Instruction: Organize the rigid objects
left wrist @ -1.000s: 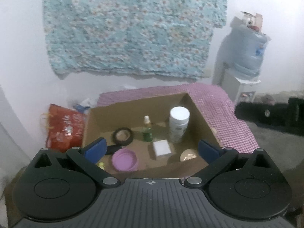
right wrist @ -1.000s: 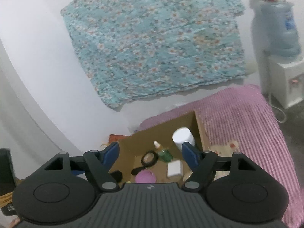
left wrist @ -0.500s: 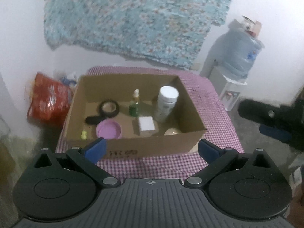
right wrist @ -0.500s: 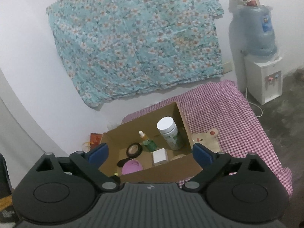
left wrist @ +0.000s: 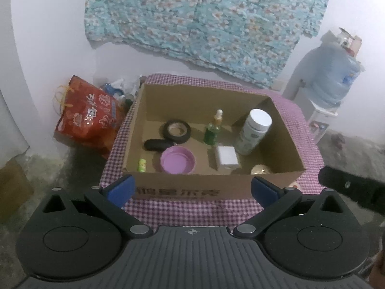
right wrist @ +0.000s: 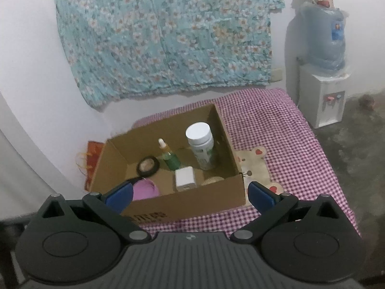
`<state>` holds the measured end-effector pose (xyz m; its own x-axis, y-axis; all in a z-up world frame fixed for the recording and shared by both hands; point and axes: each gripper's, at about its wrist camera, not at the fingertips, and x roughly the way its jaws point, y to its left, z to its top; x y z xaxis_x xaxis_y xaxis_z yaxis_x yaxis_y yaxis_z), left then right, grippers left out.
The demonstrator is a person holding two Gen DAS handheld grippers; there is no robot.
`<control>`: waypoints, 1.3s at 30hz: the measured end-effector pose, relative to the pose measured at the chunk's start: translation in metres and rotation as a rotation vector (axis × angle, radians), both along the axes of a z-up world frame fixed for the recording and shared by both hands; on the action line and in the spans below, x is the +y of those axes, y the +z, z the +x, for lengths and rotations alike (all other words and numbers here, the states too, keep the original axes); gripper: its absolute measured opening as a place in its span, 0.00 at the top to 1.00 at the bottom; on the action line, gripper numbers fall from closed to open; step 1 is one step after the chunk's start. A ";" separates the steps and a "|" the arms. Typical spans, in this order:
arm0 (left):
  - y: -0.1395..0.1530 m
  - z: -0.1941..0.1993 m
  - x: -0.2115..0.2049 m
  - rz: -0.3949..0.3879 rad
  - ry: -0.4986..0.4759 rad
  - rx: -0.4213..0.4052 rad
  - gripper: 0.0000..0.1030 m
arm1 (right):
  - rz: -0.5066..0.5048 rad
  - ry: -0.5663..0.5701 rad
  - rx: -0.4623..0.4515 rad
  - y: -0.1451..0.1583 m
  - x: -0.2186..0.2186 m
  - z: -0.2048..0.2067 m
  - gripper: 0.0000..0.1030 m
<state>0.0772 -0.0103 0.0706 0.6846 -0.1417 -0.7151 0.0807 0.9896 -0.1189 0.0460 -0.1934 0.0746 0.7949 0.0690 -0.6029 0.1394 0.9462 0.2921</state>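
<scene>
An open cardboard box (left wrist: 216, 190) (right wrist: 192, 204) sits on a purple checked cloth (left wrist: 192, 207). Inside stand a white-capped bottle (left wrist: 255, 131) (right wrist: 201, 148) and a green dropper bottle (left wrist: 213, 130) (right wrist: 169, 155). Beside them lie a black tape roll (left wrist: 176, 131), a purple lid (left wrist: 178, 160), a white cube (left wrist: 227, 156) (right wrist: 184, 178), a black oval piece (left wrist: 155, 144), a small yellow-green tube (left wrist: 142, 165) and a gold lid (left wrist: 259, 168). My left gripper (left wrist: 191, 190) is open in front of the box, holding nothing. My right gripper (right wrist: 189, 195) is still opening, with nothing between its pads.
A red printed bag (left wrist: 89, 118) leans against the wall left of the table. A water dispenser with a blue jug (right wrist: 322, 67) stands at the right. A floral cloth (right wrist: 163, 31) hangs on the wall behind. The other gripper's black body (left wrist: 351, 190) shows at the right edge.
Both grippers have pulled back from the box and tilted further down, so the whole box now shows. The right gripper's fingers have spread wider apart.
</scene>
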 end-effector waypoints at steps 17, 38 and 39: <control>-0.025 0.021 -0.008 0.105 -0.023 0.060 0.00 | -0.076 0.052 0.077 -0.025 0.009 0.026 0.00; -0.032 0.030 -0.021 0.160 -0.032 0.061 0.00 | -0.110 0.049 0.124 -0.043 0.001 0.038 0.00; -0.032 0.031 -0.021 0.162 -0.032 0.059 0.00 | -0.109 0.048 0.124 -0.043 0.001 0.038 0.00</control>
<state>0.1079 -0.0315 0.0385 0.6374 -0.0422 -0.7694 0.1097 0.9933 0.0364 0.0836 -0.1926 0.0316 0.7113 0.0339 -0.7020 0.1215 0.9779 0.1703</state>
